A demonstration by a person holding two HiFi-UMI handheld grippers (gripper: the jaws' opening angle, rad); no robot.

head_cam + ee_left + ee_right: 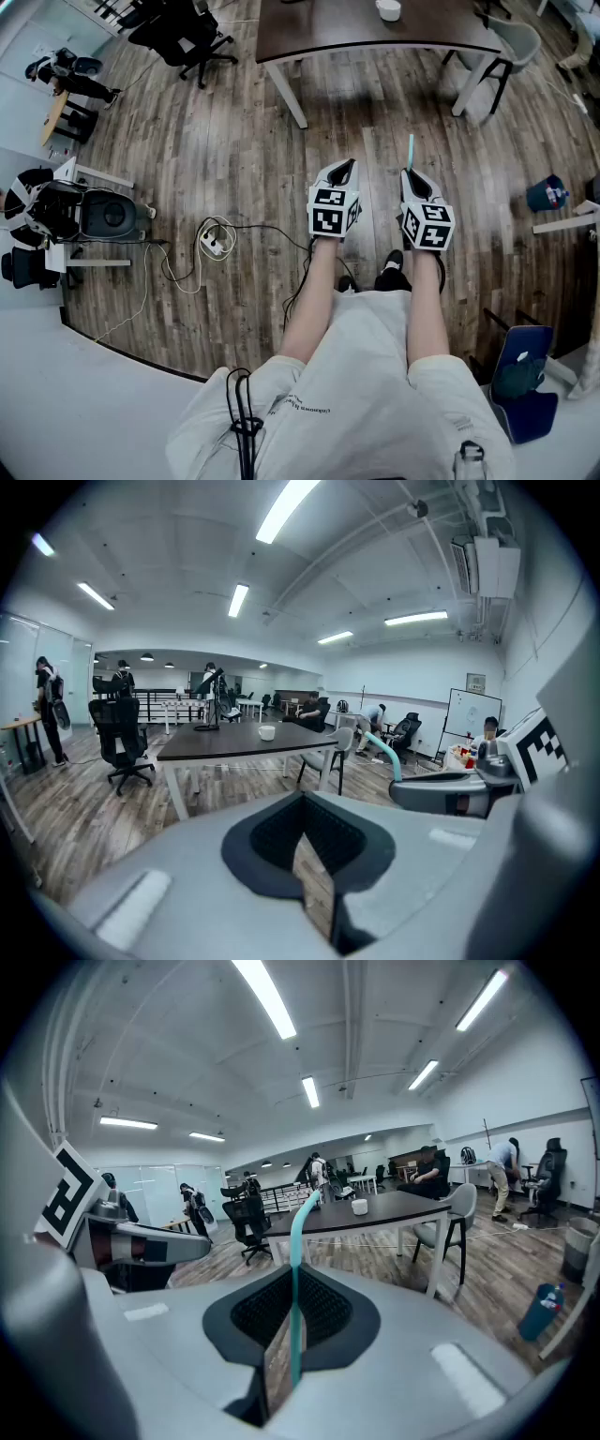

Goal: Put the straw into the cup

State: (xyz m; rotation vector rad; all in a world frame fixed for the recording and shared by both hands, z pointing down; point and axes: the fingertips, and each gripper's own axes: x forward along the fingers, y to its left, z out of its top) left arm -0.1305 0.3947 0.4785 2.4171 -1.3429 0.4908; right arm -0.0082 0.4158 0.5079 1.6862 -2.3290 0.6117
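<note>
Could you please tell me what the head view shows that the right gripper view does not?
Only the head view shows the person's forearms and the power strip on the floor. Only the right gripper view shows the ceiling lights and its jaws closed on the straw. Both show the straw, the table and the cup.

Open floor ahead, up to the table.

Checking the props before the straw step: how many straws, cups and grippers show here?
straw: 1, teal, clamped in the right gripper
cup: 1, white, on the dark table
grippers: 2, the left gripper holding nothing
Total: 4
</note>
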